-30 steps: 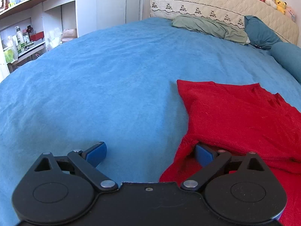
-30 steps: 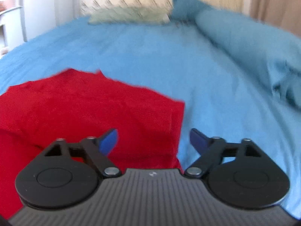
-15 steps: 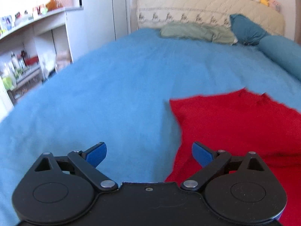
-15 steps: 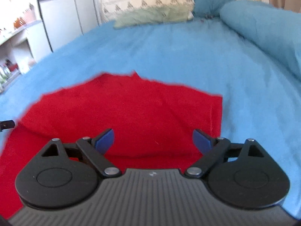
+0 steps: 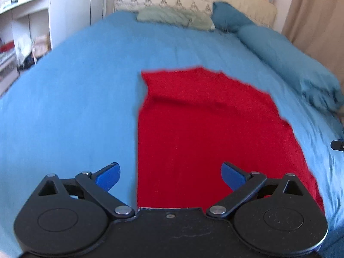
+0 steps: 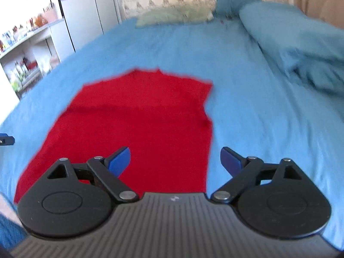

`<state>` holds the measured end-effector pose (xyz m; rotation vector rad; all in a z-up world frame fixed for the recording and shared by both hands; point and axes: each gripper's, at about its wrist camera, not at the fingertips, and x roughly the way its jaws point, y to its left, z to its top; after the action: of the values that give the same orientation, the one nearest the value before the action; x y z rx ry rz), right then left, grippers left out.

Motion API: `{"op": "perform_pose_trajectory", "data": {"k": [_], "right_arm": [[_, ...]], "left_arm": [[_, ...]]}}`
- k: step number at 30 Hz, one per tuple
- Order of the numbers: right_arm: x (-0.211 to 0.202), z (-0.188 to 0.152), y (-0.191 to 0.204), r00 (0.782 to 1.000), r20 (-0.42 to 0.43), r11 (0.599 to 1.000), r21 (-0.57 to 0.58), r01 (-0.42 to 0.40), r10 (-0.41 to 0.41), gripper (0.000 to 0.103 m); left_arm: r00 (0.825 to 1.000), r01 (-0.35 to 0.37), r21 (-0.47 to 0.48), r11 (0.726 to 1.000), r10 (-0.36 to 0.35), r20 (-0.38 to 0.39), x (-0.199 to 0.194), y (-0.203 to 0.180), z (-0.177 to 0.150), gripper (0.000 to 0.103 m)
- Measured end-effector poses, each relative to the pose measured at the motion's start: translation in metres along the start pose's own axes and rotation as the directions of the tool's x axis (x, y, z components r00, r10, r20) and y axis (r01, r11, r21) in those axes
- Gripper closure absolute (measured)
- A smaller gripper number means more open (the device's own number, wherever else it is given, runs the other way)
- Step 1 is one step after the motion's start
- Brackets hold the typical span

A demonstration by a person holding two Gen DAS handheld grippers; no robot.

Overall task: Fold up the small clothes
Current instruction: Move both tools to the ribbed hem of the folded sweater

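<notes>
A red garment lies flat on the blue bed cover, folded into a rough rectangle with a crease across its far part. It also shows in the right wrist view. My left gripper is open and empty, raised above the garment's near left edge. My right gripper is open and empty, raised above the garment's near right edge. A tip of each gripper shows at the edge of the other's view.
The blue bed cover spreads on all sides. A green pillow and a teal pillow lie at the quilted headboard. A rolled blue duvet runs along the right. White shelves stand left of the bed.
Both grippers have lifted and drawn back from the garment. The left one, whose finger was at the cloth's edge, is now clear of it. More of the garment shows in both views.
</notes>
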<state>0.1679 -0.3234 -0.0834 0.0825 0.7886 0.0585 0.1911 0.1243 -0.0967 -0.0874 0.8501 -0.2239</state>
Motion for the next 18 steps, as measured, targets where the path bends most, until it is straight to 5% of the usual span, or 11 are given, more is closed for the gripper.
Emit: {"op": "perform_pose_trajectory", "data": {"k": [7, 18], "right_arm": [[-0.012, -0.086, -0.005, 0.992, -0.122, 0.996, 0.078, 0.046, -0.036, 0.0], [0.003, -0.128, 0.0, 0.982, -0.182, 0.983, 0.162, 0.086, -0.056, 0.013]], "left_arm": [[0.994, 0.037, -0.069, 0.997, -0.044, -0.104, 0.004, 0.002, -0.064, 0.014], [0.992, -0.021, -0.036, 0.999, 0.017, -0.124, 0.012, 0.005, -0.09, 0.037]]}}
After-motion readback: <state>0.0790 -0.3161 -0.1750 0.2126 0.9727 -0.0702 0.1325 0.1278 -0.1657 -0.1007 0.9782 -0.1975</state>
